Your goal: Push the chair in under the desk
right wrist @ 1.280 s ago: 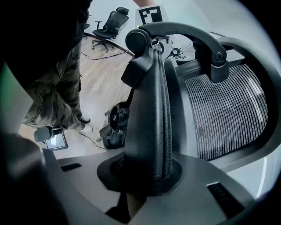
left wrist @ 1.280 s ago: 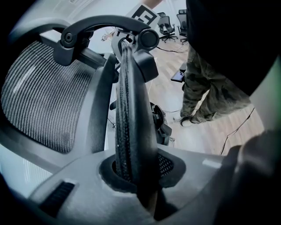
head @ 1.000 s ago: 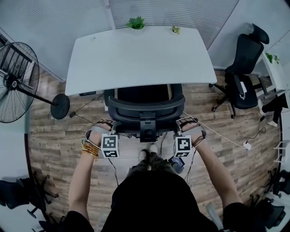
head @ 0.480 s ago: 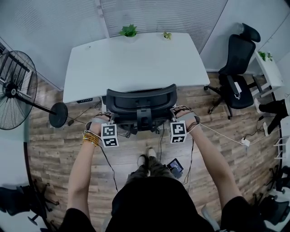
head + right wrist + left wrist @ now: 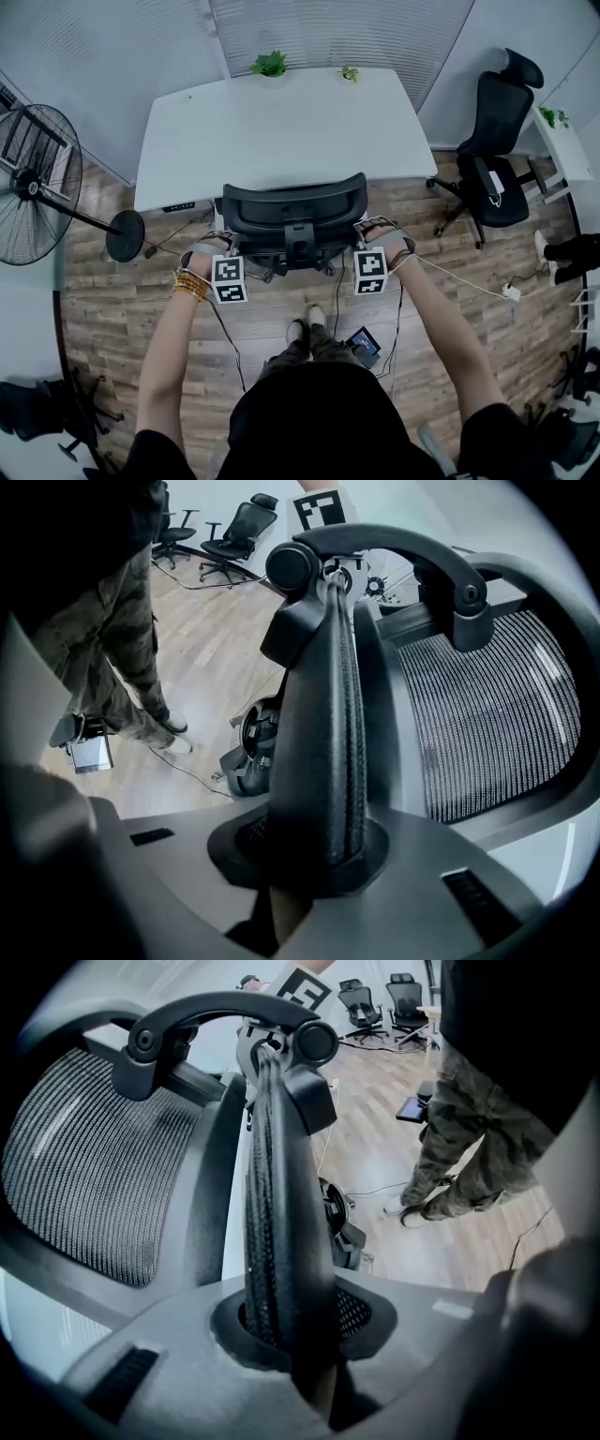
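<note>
Two grippers hold the chair (image 5: 292, 217) by its backrest, one on each side edge. In the left gripper view we see the left gripper (image 5: 295, 1344) with its jaws drawn narrowly together on the dark padded rim of the backrest, which rises straight up out from between them. The right gripper (image 5: 309, 855) grips the opposite rim in the same way, its jaws pressed on the padding, with the mesh of the backrest spreading to the right. From the head view we see the left hand (image 5: 200, 258) and the right hand (image 5: 394, 248) reaching out to the two near corners of the backrest. The chair stands at the middle of the near edge of the white table (image 5: 281, 122); its backrest lies just beside that edge, and the seat is out of sight beneath the tabletop. Two small plants (image 5: 270, 64) sit at the far edge of the table. On the wooden floor (image 5: 122, 281), a standing fan (image 5: 37, 178) is at the left, a second office chair (image 5: 497, 141) is at the far right, and a small device (image 5: 364, 345) lies near our feet.
</note>
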`<state>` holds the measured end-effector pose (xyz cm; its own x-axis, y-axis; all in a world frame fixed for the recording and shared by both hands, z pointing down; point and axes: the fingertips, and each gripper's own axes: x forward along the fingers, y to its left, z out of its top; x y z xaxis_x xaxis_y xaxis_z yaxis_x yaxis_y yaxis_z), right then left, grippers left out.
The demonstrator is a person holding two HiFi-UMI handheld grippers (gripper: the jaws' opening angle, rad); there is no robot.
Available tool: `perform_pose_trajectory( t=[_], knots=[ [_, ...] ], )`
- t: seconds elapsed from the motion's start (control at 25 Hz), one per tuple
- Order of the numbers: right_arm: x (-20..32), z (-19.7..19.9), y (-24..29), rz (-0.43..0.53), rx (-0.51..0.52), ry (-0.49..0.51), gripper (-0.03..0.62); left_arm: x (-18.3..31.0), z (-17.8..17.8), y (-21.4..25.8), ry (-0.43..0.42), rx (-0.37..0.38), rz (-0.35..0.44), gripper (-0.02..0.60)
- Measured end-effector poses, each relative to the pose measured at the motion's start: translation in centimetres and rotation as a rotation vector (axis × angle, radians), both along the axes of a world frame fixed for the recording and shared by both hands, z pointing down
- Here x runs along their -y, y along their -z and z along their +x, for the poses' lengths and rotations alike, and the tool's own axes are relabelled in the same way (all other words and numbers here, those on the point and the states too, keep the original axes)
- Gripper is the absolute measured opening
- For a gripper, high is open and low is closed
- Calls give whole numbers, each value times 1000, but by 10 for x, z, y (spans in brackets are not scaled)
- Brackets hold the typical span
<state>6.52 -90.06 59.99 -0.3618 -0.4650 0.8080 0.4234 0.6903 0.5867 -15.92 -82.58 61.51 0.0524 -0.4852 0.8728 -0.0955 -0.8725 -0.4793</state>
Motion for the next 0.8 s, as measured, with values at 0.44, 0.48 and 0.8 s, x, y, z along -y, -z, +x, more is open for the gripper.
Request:
perform_pose_trajectory(
  t=[0.44, 0.48, 0.8],
  knots=[
    [-24, 21, 68, -125, 172, -79, 157, -21, -13, 58, 204, -261, 49, 215],
    [-30, 19, 84, -133, 248, -107, 131, -25, -10, 73, 257, -355, 75, 207],
    [-72, -49, 191, -207, 949, -344, 40, -35, 46, 166, 672, -1145, 360, 89]
  ],
)
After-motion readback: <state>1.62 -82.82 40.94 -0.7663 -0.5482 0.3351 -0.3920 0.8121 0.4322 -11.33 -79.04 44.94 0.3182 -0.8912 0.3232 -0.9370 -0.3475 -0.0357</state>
